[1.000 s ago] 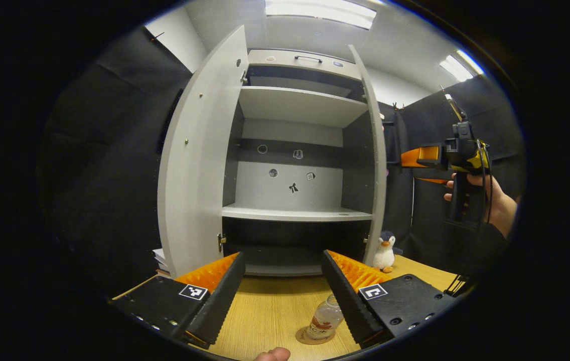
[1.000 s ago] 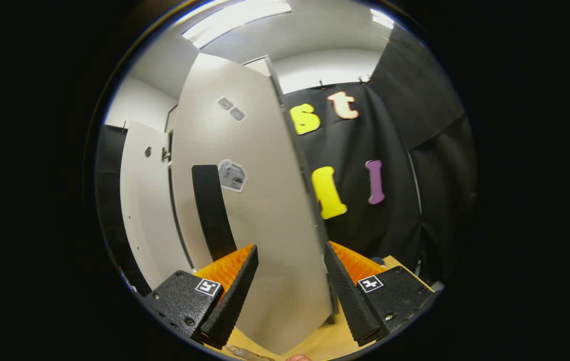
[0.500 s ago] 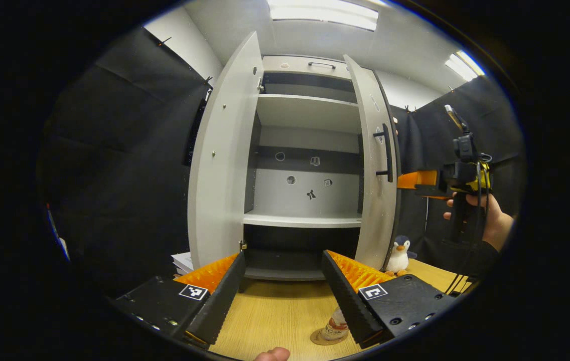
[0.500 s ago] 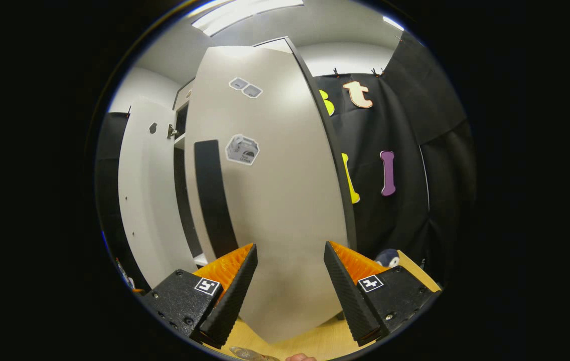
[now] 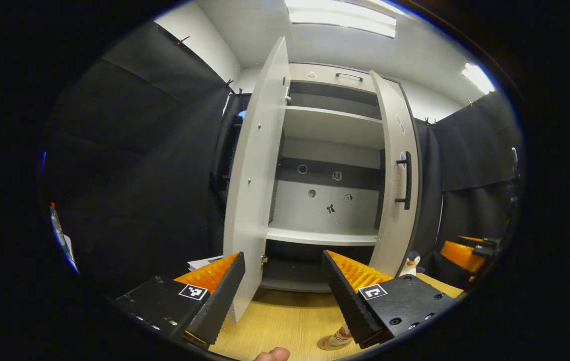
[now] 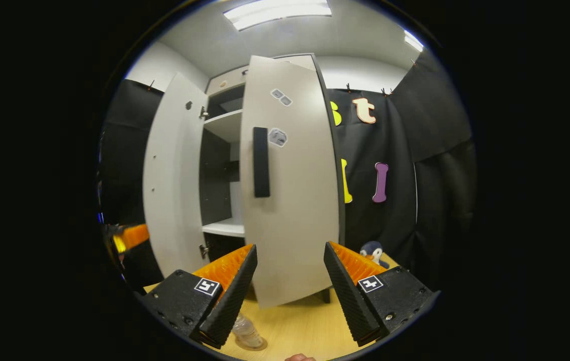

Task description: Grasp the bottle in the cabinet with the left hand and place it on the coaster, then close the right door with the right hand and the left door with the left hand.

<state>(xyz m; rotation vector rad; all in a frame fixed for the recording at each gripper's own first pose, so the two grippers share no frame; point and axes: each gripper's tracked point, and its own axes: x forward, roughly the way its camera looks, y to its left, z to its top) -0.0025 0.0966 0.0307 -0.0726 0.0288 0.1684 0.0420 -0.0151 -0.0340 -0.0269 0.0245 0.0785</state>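
While the left claw (image 5: 282, 286) hangs spread and empty, bottle (image 5: 339, 337) stands on coaster (image 5: 326, 344) on desk (image 5: 285, 321); left door (image 5: 252, 190) wide open. Right gripper view: right claw (image 6: 290, 281) spread, empty; right door (image 6: 297, 200) looks nearly shut. Risk: swinging the left door could clip the bottle.

Pale grey cabinet (image 5: 330, 130) with black handle (image 6: 261, 161), light wood-grain table (image 5: 285, 321), black-and-white penguin (image 6: 374, 252)
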